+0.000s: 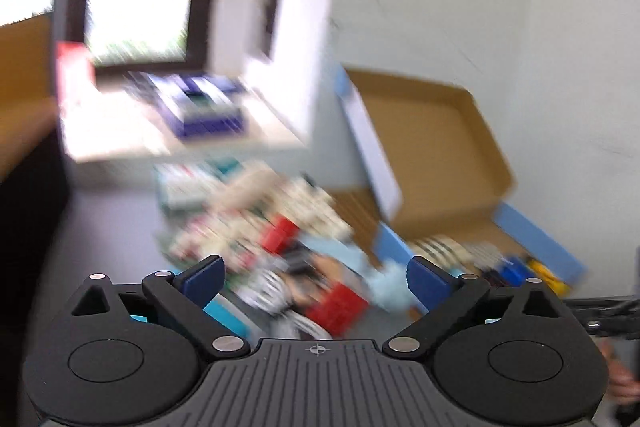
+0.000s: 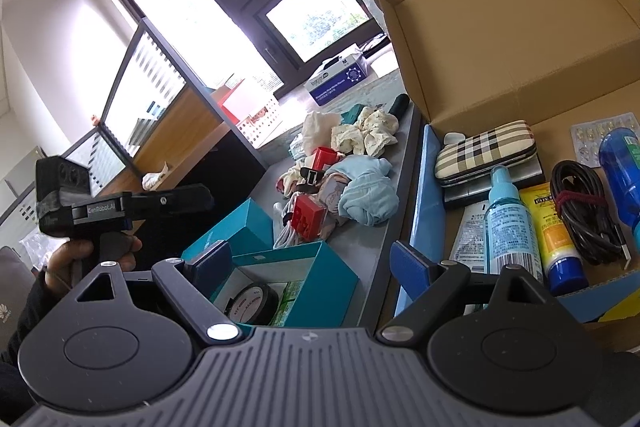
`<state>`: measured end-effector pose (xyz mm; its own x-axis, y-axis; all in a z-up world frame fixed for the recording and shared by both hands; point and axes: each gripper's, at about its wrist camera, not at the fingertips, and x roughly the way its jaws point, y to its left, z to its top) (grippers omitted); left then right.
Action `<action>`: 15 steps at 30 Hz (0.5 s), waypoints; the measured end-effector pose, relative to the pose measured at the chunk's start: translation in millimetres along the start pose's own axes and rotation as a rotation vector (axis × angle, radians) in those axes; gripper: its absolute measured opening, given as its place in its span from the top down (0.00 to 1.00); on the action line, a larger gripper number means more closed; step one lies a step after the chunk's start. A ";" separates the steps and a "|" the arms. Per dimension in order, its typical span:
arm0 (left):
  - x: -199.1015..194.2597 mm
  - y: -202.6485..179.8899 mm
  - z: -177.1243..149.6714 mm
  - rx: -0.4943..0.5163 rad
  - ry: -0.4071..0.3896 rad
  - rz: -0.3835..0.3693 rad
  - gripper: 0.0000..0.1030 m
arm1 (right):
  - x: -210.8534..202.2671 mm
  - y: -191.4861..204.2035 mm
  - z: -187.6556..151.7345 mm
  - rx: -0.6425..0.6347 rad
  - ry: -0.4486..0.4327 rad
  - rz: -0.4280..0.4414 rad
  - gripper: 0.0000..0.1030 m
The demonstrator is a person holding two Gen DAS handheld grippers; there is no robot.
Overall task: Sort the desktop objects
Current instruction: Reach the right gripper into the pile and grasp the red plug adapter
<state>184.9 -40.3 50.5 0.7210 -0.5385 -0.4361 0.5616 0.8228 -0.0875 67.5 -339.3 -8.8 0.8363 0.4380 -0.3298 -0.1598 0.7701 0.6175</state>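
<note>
In the left wrist view, heavily blurred, the left tool [image 1: 316, 277] is seen with its jaws spread wide and nothing between them. Beyond its fingertips a pile of clothes and small items [image 1: 280, 227] lies on the grey bench [image 1: 112, 219], with a red block [image 1: 338, 307] near the middle of the gap. An open cardboard box [image 1: 432, 147] with blue sides stands to the right, its lid raised against the wall. A teal box edge [image 1: 228, 315] shows just beside the left finger. Finer detail cannot be told through the blur.

In the right wrist view the right tool [image 2: 316, 265] is also held wide open, empty, pointing slightly downward over the bench [image 2: 360, 247]. Directly between and below its fingers sits an open teal box [image 2: 320, 283] holding a roll of black tape [image 2: 252, 303]. Beyond it lies the heap of baby clothes [image 2: 360, 187] with two red blocks among them. To the right, the cardboard box [image 2: 500, 27] contains a plaid case [image 2: 484, 151], a light blue spray bottle [image 2: 508, 219], a yellow tube [image 2: 552, 231], a coiled black cable [image 2: 580, 211] and a blue bottle [image 2: 620, 171]. At the left, a hand [image 2: 84, 255] grips the handle of the left tool, held level above the bench.
</note>
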 end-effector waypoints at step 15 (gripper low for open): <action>-56.4 -40.1 -56.7 0.196 -0.304 0.215 0.00 | 80.8 49.1 46.4 -0.003 0.127 -0.051 0.35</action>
<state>98.7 -32.7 27.8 0.9008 -0.4115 -0.1387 0.4305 0.8880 0.1617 151.5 -287.6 28.1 0.7704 0.4530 -0.4487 -0.1204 0.7945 0.5953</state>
